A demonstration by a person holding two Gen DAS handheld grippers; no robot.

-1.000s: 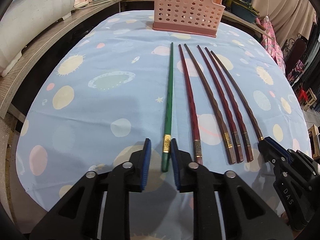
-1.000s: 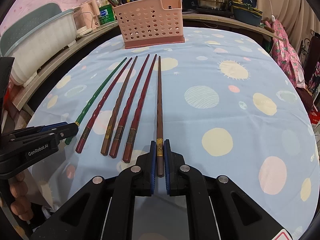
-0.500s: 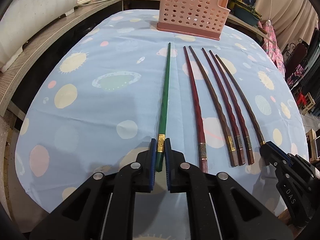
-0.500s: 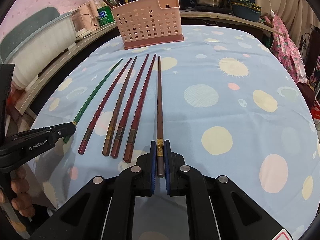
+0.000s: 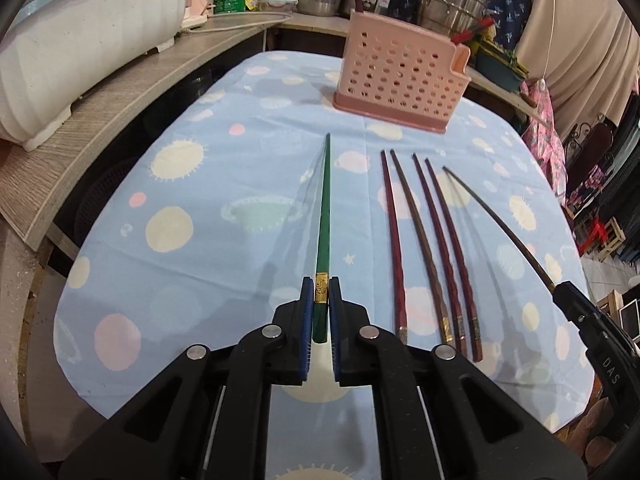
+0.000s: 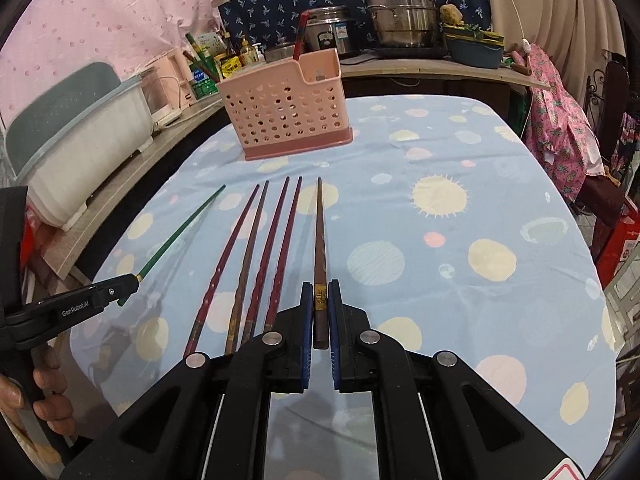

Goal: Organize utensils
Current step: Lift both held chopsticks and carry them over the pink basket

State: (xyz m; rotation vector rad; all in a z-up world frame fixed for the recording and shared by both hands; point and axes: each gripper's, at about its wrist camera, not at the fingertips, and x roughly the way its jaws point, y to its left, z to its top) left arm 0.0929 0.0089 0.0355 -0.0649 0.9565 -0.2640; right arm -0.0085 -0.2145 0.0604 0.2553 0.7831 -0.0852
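Chopsticks, six of them: one green chopstick [image 5: 322, 236] clamped at its gold band in the left gripper [image 5: 320, 312], one brown chopstick [image 6: 319, 256] pinched the same way by the right gripper [image 6: 319, 312], both lifted off the cloth with tips pointing at the pink basket [image 5: 400, 76]. Four remaining chopsticks [image 5: 430, 248] lie side by side on the table between the two raised ones, three dark red and one brownish, handle ends toward the near edge. Wide bare cloth to the right of the brown one, and a clear lane ahead of each tip up to the basket, which stands upright near the far edge. One perforated basket, one compartment notch at its corner. Blue tablecloth [image 6: 480, 208] with pale suns and planets covers the table. A white tub [image 5: 72, 48] sits on the wooden ledge at left; steel pots [image 6: 400, 12] and bottles line the counter behind.
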